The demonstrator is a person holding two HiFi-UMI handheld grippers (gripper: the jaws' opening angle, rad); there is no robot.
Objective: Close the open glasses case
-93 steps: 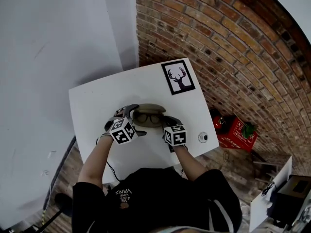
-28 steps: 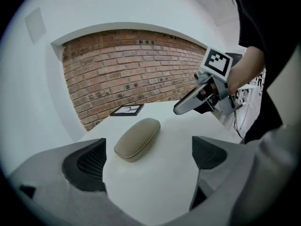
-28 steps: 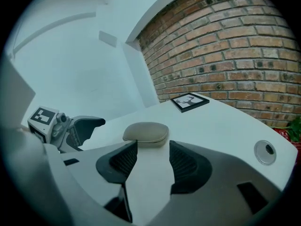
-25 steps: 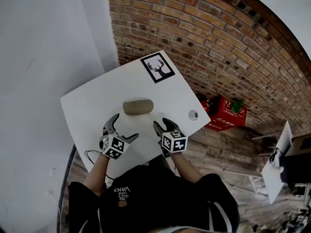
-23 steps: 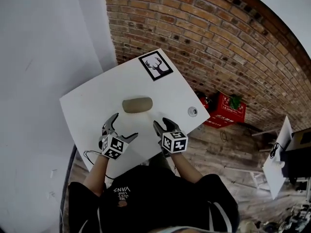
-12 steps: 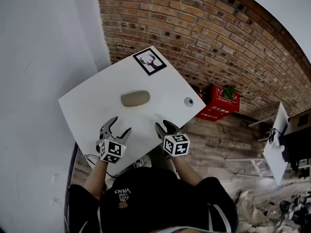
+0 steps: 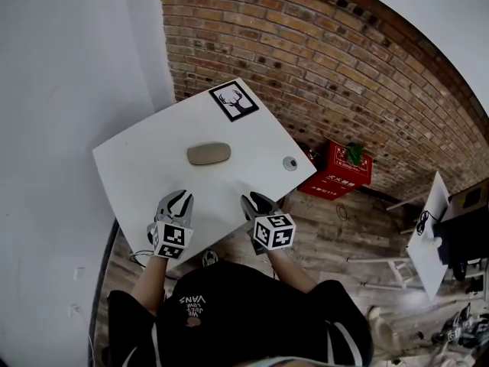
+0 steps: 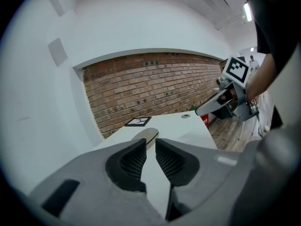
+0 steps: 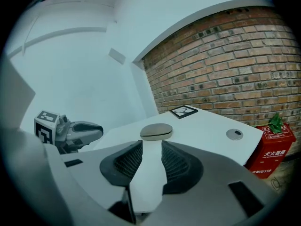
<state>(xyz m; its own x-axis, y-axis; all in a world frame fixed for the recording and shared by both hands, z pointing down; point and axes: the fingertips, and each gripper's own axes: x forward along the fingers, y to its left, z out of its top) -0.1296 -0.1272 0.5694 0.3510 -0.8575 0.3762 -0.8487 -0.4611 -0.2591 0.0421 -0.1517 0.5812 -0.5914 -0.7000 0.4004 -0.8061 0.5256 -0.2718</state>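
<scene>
The tan glasses case (image 7: 209, 154) lies closed on the white table (image 7: 137, 167); it also shows ahead in the left gripper view (image 8: 147, 136) and the right gripper view (image 9: 156, 131). Both grippers hover at the table's near edge, well short of the case. My left gripper (image 7: 181, 197) is closing, its jaws down to a narrow gap (image 8: 150, 142) with nothing between them. My right gripper (image 7: 254, 202) is closing too, with a wider gap (image 9: 151, 145) and nothing in it.
A framed deer picture (image 7: 234, 101) lies at the table's far corner. A round cable grommet (image 7: 289, 163) sits near the right edge. A red crate (image 7: 336, 170) stands on the wooden floor by the brick wall. A white wall borders the left.
Both grippers drew back from the case toward the table's near edge and rose slightly. Their jaws narrowed, the left far more. The case, open with glasses inside earlier, stays closed.
</scene>
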